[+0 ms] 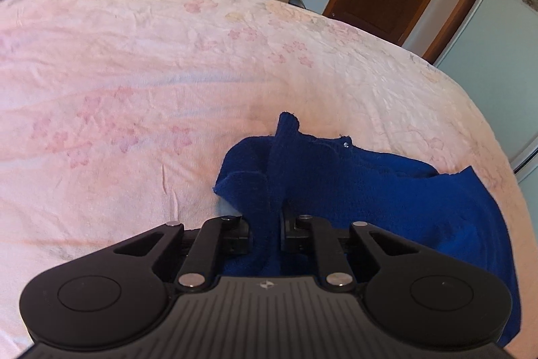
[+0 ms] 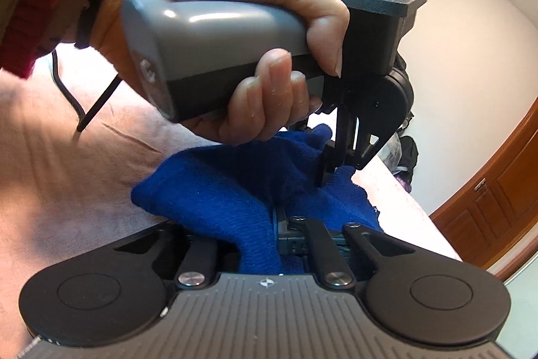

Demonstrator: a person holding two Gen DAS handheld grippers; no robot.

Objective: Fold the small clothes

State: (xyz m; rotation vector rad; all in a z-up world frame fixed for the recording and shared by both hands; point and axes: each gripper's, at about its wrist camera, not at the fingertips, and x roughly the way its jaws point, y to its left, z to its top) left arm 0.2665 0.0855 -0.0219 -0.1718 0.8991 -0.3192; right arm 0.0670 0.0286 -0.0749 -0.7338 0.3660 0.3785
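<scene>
Both grippers pinch the royal-blue knitted garment (image 1: 336, 177), bunched on the pink flowered bedsheet (image 1: 134, 73): left gripper (image 1: 265, 224) and right gripper (image 2: 269, 224) each clamped on a fold. Next, I'd judge, it needs spreading flat.

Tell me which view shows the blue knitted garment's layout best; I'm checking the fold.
The left wrist view: the blue knitted garment spreads across the pink floral bedsheet, edges visible. In the right wrist view a hand and the left tongs hide much of it.
</scene>
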